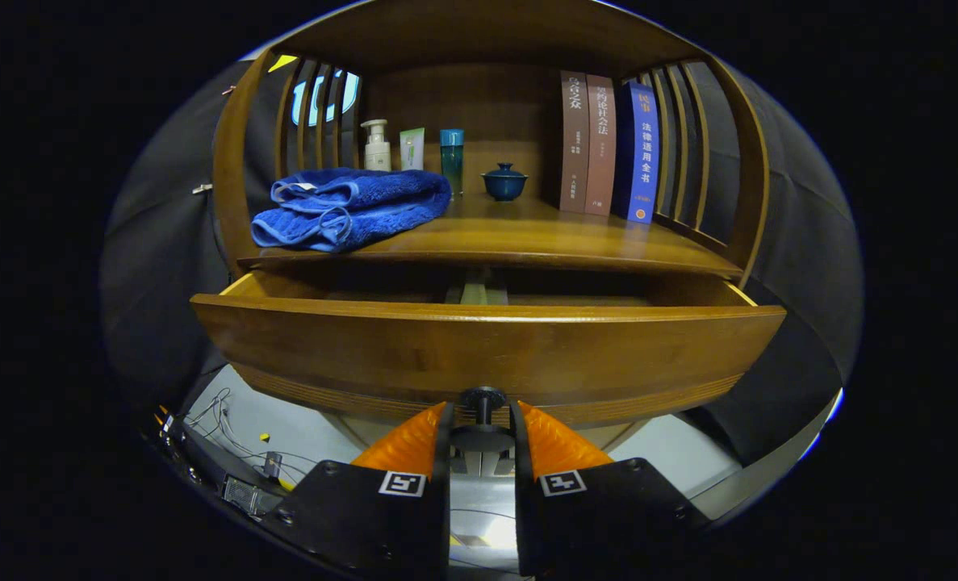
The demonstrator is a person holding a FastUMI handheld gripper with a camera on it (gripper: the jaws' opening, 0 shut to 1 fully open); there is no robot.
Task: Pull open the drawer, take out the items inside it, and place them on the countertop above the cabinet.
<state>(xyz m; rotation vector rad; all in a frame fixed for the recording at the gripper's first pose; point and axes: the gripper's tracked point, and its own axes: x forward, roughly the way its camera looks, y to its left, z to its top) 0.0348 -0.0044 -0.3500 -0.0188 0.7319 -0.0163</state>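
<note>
1. Drawer [487, 355]: pulled partly open below the countertop [543, 234]; opening step largely done.
2. Gripper [483, 424]: fingers closed on the knob [483, 397].
3. Drawer contents: hidden behind the front; removal pending.
4. Countertop: towel [349, 206] lies there.

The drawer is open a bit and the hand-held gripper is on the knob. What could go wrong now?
1. The hand-held gripper pinches only the small knob; a crooked pull could make its fingers slip off.
2. The drawer is open only partway, so reaching inside under the countertop may be cramped.
3. The blue towel fills the countertop's near left, leaving less room to place items.
</note>
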